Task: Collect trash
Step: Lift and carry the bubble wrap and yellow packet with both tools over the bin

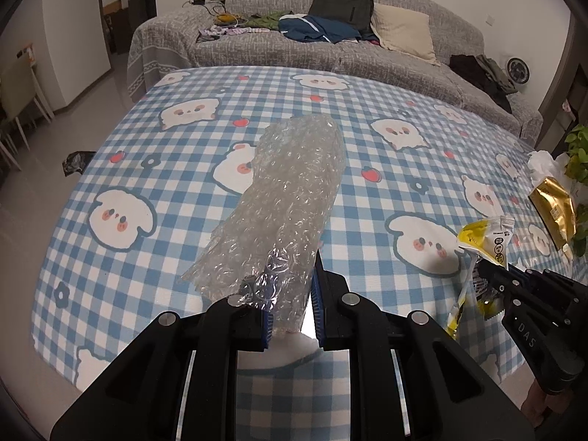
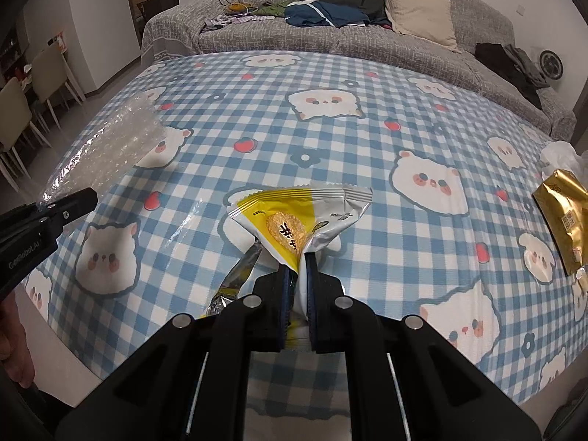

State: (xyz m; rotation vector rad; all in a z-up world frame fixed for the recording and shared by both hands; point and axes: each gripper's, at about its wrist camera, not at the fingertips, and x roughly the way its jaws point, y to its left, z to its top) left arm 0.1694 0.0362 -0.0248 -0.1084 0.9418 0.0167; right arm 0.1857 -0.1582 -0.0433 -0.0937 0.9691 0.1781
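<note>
Between the left tongs (image 1: 290,307), a crumpled sheet of bubble wrap (image 1: 286,191) sits pinched and lifted above the checked bench (image 1: 367,139). The right tongs (image 2: 297,294) are clamped on a yellow snack wrapper (image 2: 294,217), also raised. Both pieces seem mid-carry; next comes a bin, unseen here. A gold packet (image 2: 566,217) and perhaps tissue wait at the bench's right edge.

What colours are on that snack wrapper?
The snack wrapper is yellow and silvery white, clearest in the right wrist view.
</note>
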